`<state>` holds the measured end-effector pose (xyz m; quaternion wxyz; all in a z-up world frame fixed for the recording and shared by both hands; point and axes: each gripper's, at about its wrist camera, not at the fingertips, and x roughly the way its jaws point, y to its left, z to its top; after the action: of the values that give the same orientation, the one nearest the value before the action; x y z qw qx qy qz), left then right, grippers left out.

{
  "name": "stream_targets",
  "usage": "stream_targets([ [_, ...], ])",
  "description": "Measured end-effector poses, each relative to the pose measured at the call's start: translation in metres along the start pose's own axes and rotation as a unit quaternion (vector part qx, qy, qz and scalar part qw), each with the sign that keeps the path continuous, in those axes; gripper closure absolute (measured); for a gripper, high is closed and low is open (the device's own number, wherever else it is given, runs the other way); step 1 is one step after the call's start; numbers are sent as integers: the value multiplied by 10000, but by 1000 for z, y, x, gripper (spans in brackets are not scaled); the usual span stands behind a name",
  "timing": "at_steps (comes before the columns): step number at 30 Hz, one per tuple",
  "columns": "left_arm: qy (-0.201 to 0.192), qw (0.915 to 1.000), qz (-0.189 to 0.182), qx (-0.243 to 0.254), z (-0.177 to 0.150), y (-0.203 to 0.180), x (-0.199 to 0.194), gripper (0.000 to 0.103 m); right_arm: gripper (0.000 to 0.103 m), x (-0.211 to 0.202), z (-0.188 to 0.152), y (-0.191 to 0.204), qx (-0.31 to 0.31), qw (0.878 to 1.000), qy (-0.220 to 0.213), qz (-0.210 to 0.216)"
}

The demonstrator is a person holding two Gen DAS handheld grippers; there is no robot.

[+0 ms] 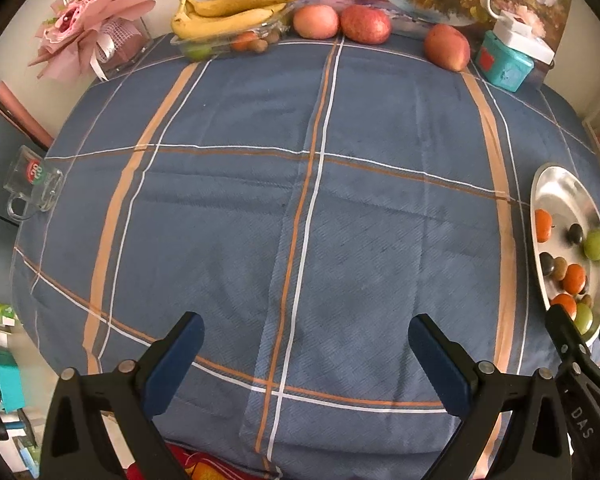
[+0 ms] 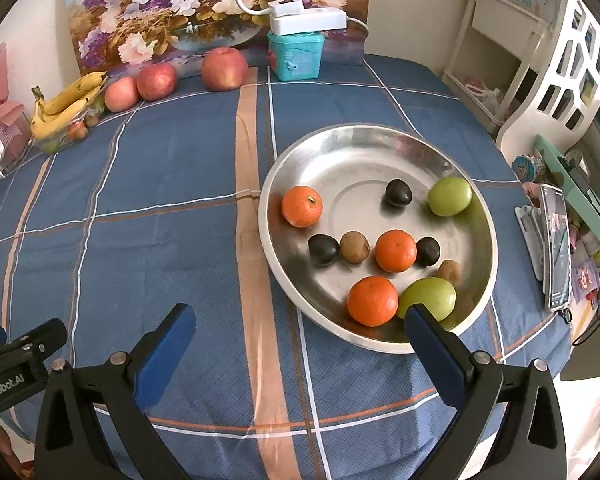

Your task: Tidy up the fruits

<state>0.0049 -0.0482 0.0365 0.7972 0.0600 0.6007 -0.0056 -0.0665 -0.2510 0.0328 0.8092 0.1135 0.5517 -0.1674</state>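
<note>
A round metal plate [image 2: 364, 148] on the blue checked tablecloth holds three tangerines [image 2: 302, 206], two green fruits [image 2: 449, 196], dark plums [image 2: 398, 193] and small brown fruits [image 2: 354, 247]. My right gripper [image 2: 300, 318] is open just in front of the plate's near rim, with nothing between its fingers. In the left wrist view the plate [image 1: 556, 188] lies at the far right. My left gripper [image 1: 306, 328] is open over bare cloth. At the back edge, bananas [image 1: 228, 10] rest on a clear tray [image 1: 188, 42] of small fruits, beside three apples [image 1: 366, 24].
A teal box [image 2: 296, 56] with a white power strip stands against a flower painting at the back. A pink bouquet [image 1: 84, 28] sits back left and a glass mug [image 1: 34, 182] at the left table edge. A phone [image 2: 556, 240] stands right of the plate.
</note>
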Motion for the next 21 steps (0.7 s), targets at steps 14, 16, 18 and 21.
stream_targets([
  [14,77,10000,15,26,-1,-3,3,0,0,1,3,-9,114,9999,-15,26],
  [16,88,10000,-8,30,-1,-3,4,0,0,1,3,-9,107,9999,-19,29],
  [18,97,9999,-29,33,-1,-4,4,0,0,1,3,-9,96,9999,-34,27],
  [21,95,9999,-41,22,-1,-3,3,0,0,0,3,-10,88,9999,-47,29],
])
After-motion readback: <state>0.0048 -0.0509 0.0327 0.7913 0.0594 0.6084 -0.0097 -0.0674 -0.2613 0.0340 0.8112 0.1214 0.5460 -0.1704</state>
